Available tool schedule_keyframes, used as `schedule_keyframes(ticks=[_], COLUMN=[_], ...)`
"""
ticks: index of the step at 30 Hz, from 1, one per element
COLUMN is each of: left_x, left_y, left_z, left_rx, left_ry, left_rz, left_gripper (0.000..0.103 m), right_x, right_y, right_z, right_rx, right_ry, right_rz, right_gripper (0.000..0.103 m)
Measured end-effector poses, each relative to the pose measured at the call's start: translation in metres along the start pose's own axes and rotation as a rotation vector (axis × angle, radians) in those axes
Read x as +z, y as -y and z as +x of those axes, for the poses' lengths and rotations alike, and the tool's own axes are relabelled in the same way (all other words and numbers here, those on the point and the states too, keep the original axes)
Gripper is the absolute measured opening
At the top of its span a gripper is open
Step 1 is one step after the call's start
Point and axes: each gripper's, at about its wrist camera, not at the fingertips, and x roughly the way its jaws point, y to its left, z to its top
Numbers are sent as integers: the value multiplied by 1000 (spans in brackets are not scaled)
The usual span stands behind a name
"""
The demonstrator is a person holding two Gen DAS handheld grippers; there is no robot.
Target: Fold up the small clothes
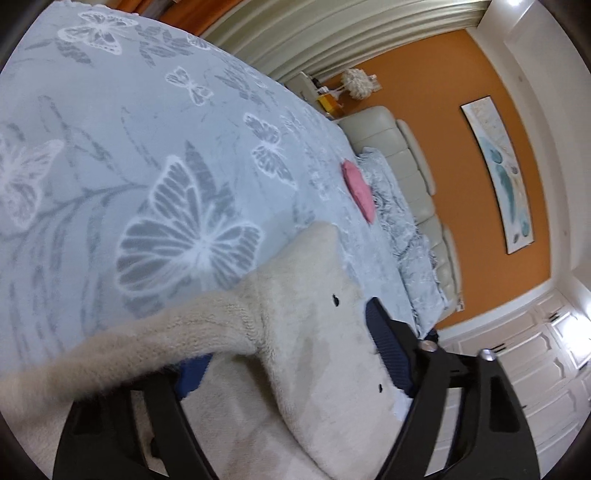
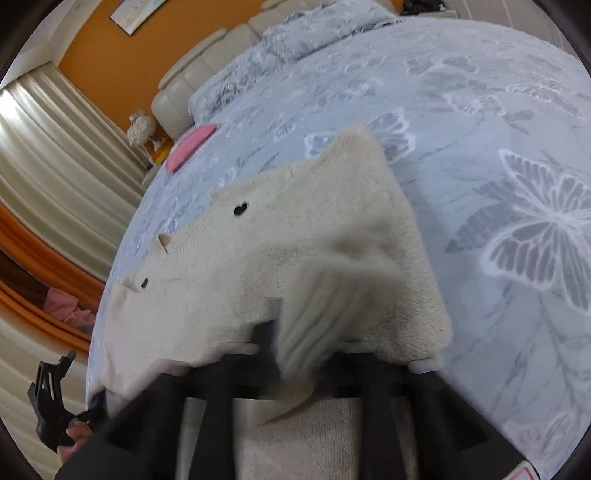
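On the bed, over a pale blue blanket printed with grey and white butterflies, you are working a small cream fleece garment, and the risk now sits in how each tool meets it. Your right tongs are closed on a ribbed edge of the garment, which bunches up between the fingers close to the lens; the picture is blurred there, so how much cloth they hold is hard to judge, and a shallow bite could let the edge slide out as you carry it over. Your left tongs stand partly open with the fleece lying between them and a thick fold draped across the left finger; the pads do not seem to press it, so a lift from this side would probably leave the cloth behind or drag it crooked. Soft, springy fleece like this may also refuse a crease and spring back. The garment lies flat near the bed's edge, spread toward the pillows, with two small ears at the far corners, little black eyes and a tiny nose marking an animal face. A pink folded item rests farther up the blanket, well apart, near the pillow.
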Motion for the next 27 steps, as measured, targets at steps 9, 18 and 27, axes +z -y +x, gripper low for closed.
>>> schedule_keyframes(ticks=[9, 18, 27], left_x=[12, -11, -20], left_y=[-4, 0, 5], left_z=[-4, -1, 28], left_rx=[-31, 21, -56], left_ry=[13, -62, -137], left_rz=[16, -94, -5], left_gripper=[10, 68, 49], right_x=[59, 32, 23], right_y=[-107, 31, 9], right_z=[-87, 20, 12], right_rx=[426, 89, 35], right_ry=[231, -2, 2], right_rz=[-230, 25, -42], right_gripper=[8, 6, 21])
